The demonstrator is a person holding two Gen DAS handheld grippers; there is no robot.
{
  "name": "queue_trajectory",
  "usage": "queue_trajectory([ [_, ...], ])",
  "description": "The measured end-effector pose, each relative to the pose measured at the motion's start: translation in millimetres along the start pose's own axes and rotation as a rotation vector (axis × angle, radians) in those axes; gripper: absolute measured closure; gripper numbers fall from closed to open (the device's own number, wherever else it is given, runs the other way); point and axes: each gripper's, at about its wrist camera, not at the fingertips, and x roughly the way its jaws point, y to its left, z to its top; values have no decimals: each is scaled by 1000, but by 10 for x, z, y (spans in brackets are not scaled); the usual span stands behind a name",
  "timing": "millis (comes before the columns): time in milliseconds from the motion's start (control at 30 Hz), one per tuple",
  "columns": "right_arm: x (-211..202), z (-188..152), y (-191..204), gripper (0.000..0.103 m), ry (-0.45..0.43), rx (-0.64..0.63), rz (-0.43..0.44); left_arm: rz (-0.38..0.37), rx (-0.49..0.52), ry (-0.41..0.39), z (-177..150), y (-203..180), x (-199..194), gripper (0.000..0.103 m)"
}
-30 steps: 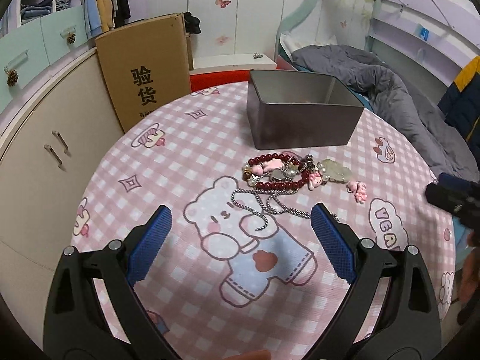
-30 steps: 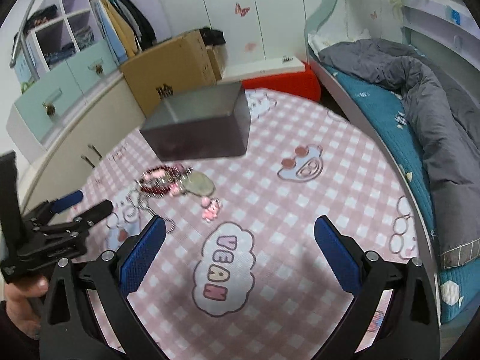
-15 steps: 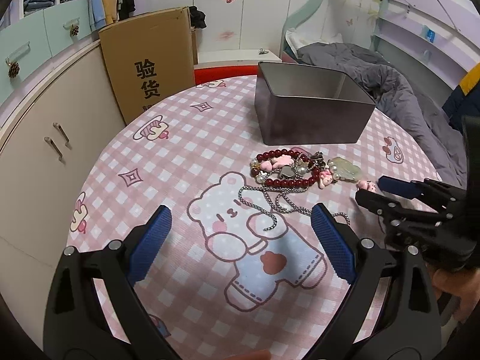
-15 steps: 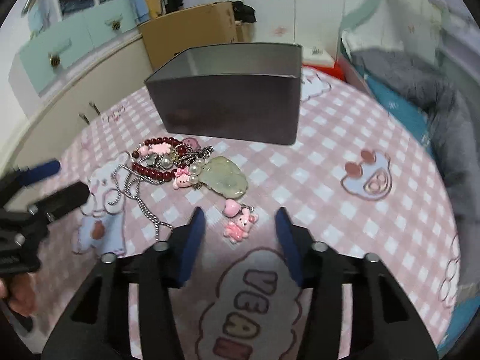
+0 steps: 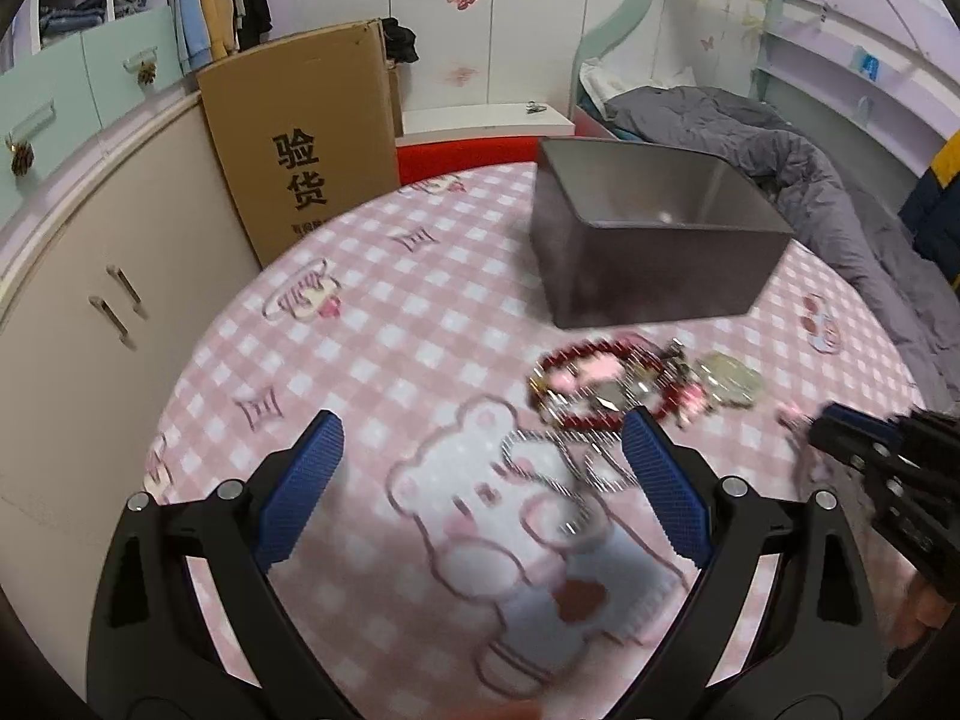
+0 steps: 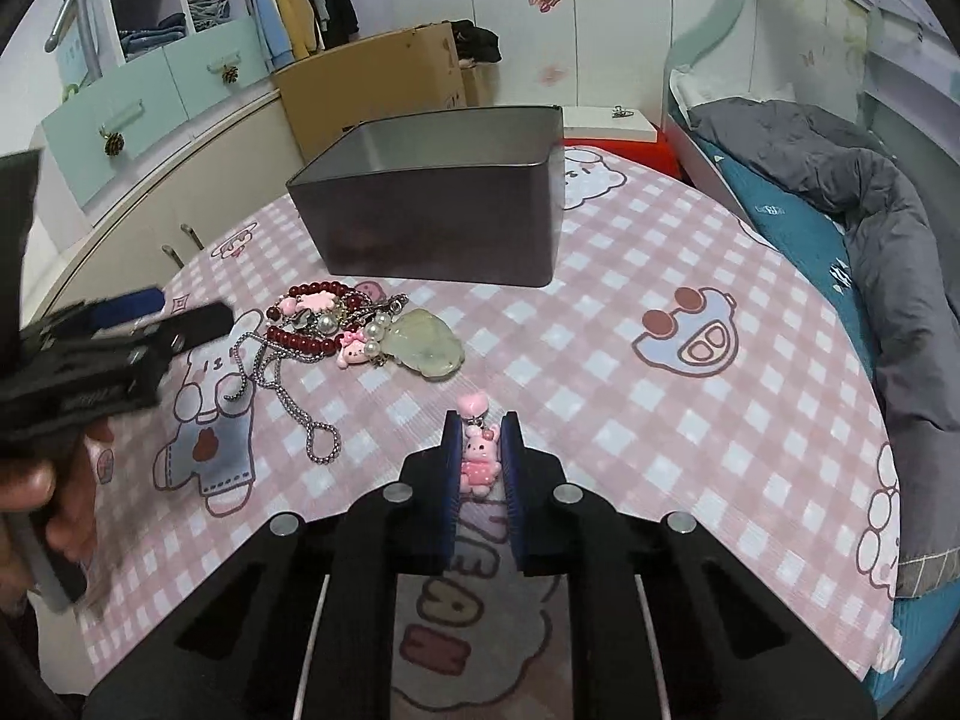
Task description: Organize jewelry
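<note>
In the right wrist view my right gripper (image 6: pixel 480 423) is shut on a pink bunny charm (image 6: pixel 478 457) lying on the pink checked tablecloth (image 6: pixel 690 420). Left of it lie a red bead bracelet (image 6: pixel 309 333), a pale green jade pendant (image 6: pixel 423 345) and a silver chain (image 6: pixel 288 396). A dark metal box (image 6: pixel 438 228) stands open behind them. In the left wrist view my left gripper (image 5: pixel 480 450) is open above the cloth, near the chain (image 5: pixel 558 456) and bracelet (image 5: pixel 594 384), with the box (image 5: pixel 648 246) beyond. The right gripper (image 5: pixel 840 438) shows at the right edge.
A cardboard box (image 5: pixel 300 144) leans on beige cabinets (image 5: pixel 90 276) at the left. A bed with a grey duvet (image 6: pixel 870 210) runs along the right side of the table. A red stool (image 5: pixel 462 156) stands behind the table.
My right gripper has come down and closed on the pink bunny charm. My left gripper has moved forward toward the jewelry pile and stays open.
</note>
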Motion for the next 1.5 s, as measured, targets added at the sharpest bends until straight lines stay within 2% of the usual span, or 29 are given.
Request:
queue_trajectory([
  [133,17,-11,17,91,4,4,2,37,26,-4,181,36,171,11],
  [267,24,-24,33,91,9,0,7,49,92,35,277,-23,385,11],
  [367,30,-24,38,91,14,1,5,27,152,74,279,-93,513,11],
  [467,54,-25,40,91,20,2,3,-2,177,72,283,-124,541,13],
  [567,78,-36,33,91,28,7,0,-97,126,92,317,-62,582,28],
  [633,80,-39,29,91,28,9,2,-152,106,105,326,-50,588,48],
  [733,75,-41,28,91,26,8,0,-209,100,121,318,-81,549,68],
  [867,53,-58,13,91,23,11,1,-226,106,120,197,-139,487,73],
  [967,34,-74,8,91,26,14,1,-229,89,109,127,-115,458,84],
  [1033,20,-83,9,91,25,14,3,-255,63,108,99,-79,423,85],
  [1167,-3,-85,14,91,22,15,3,-246,61,63,72,-50,269,89],
  [1367,-12,-81,37,91,23,12,6,-197,144,53,58,-138,259,88],
  [1500,-11,-81,46,91,24,11,5,-213,149,59,99,-168,355,88],
])
